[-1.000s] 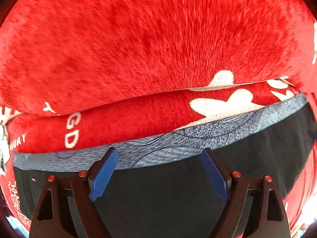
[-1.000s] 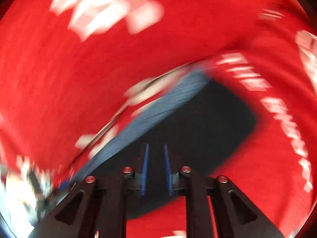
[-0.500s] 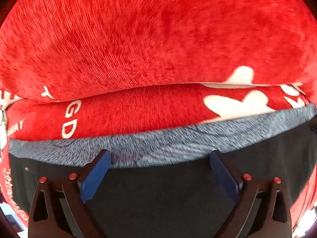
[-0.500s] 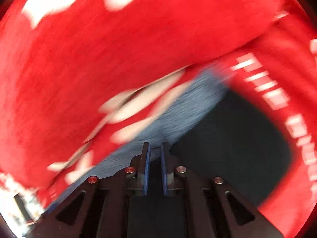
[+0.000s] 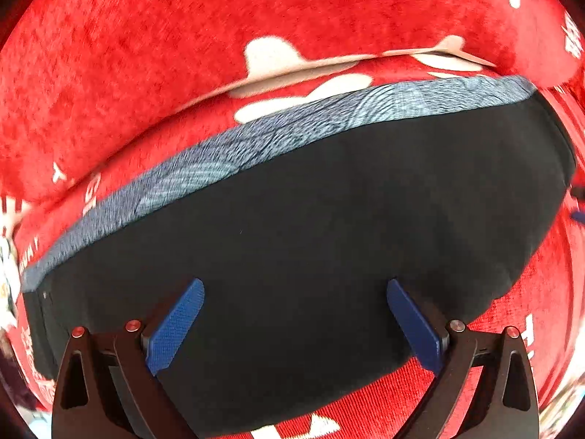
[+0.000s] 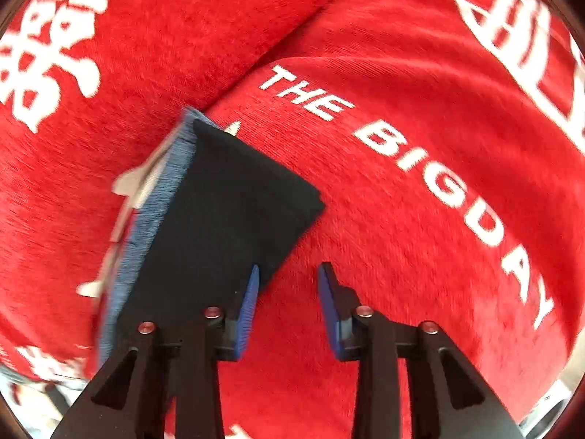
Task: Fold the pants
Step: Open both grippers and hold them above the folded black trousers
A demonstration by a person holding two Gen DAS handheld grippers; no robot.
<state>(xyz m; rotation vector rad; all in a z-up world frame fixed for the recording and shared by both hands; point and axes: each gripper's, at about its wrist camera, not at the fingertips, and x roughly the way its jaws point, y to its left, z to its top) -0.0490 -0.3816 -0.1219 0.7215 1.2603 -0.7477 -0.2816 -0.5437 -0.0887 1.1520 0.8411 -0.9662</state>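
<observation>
The pants [image 5: 310, 226] lie folded into a black rectangle with a grey-blue waistband [image 5: 256, 142] along the far edge, on a red cloth. My left gripper [image 5: 295, 314] is open, its blue pads spread wide over the near part of the pants, holding nothing. In the right wrist view the pants [image 6: 219, 219] lie to the left, the waistband [image 6: 153, 219] along their left edge. My right gripper [image 6: 289, 292] is open over the red cloth just right of the pants' near corner, holding nothing.
The red cloth [image 6: 402, 219] with white lettering covers the whole surface under the pants. A raised red fold or cushion [image 5: 219, 55] runs behind the waistband. White motifs [image 5: 278, 58] sit along the fold.
My right gripper was shut over the pants and has opened and shifted right, off the pants. My left gripper has stayed open and drawn back, so more of the pants shows.
</observation>
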